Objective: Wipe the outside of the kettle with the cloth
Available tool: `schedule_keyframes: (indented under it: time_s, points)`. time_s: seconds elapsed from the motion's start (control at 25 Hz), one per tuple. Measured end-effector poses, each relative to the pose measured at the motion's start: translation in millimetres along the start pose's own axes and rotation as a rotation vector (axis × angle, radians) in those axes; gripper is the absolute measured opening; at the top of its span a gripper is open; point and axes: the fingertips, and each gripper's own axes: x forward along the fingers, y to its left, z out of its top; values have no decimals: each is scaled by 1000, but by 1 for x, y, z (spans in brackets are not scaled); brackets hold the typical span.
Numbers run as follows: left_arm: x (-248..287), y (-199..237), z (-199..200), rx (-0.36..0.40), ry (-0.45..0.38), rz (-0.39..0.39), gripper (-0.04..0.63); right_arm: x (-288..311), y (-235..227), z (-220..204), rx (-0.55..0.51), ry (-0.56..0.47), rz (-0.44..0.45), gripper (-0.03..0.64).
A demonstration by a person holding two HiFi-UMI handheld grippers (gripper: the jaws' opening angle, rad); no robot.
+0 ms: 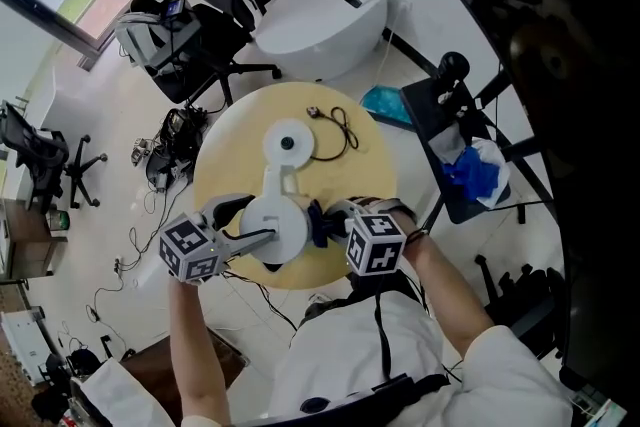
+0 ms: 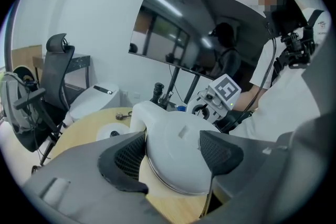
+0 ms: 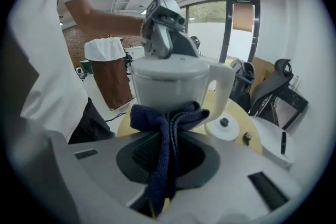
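Kettle (image 1: 275,227), white, over near edge of round table (image 1: 360,177), off its base (image 1: 288,143), which sits just beyond. Left tool (image 2: 173,152) clamped across kettle body, one pad on each side. Dark blue cloth (image 3: 165,126) bunched against kettle's lower wall, on the side facing the person. Right tool (image 3: 168,155) closed on cloth, its tail hanging between the jaws. Cord (image 1: 338,123) lies past base.

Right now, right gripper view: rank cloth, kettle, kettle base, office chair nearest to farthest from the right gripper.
1. cloth, in its jaws
2. kettle, straight ahead
3. kettle base, ahead right
4. office chair, far right
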Motion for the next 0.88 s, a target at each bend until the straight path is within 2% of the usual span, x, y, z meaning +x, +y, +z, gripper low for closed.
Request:
schedule_keyframes:
  time_s: [0.32, 0.52, 0.72, 0.88]
  points:
    - [0, -1, 0, -18, -22, -17, 331, 64, 1, -57, 101, 68, 113, 64]
    - [0, 0, 0, -33, -34, -27, 333, 93, 0, -83, 112, 127, 157, 64]
    - [1, -1, 0, -34, -30, -30, 334, 94, -1, -84, 71, 155, 171, 64]
    - [2, -1, -1, -39, -27, -38, 336, 62, -13, -54, 13, 100, 131, 64]
